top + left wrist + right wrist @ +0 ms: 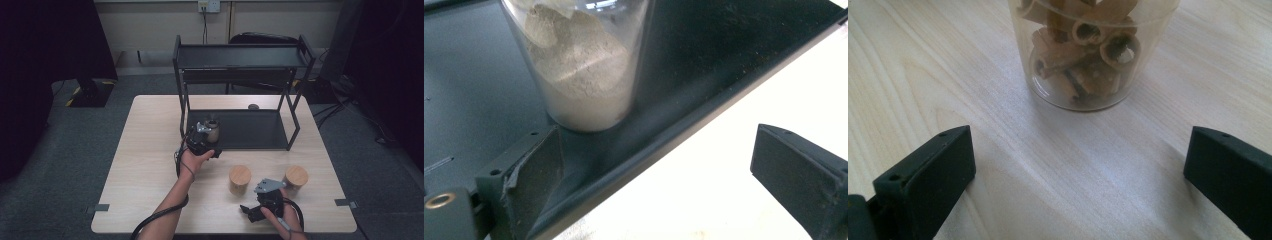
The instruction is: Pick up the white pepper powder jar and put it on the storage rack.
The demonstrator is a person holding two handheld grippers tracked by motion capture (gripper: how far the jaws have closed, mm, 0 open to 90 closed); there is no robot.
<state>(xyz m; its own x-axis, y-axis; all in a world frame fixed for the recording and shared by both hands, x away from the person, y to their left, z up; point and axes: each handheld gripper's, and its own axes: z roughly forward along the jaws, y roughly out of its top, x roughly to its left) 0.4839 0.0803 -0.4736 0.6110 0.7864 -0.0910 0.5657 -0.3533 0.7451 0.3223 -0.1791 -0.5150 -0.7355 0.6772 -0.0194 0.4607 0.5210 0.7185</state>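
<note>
High view: the left gripper point(206, 136) hangs at the black shelf's point(260, 131) lower tray.

Left gripper view: jaws spread, powder jar point(584, 65) standing free on the tray, likely just placed.

Right gripper view: jaws wide, lined up on the cinnamon jar point(1088, 50), untouched on the wooden table point(923, 75).

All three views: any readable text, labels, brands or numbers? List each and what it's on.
None readable.
Jar of grey powder on the black shelf rack: no label visible.
Jar of cinnamon-like rolls on the table: no label visible.
Wooden jar lids: plain.
Wall socket: any marking is too small to read.
</note>
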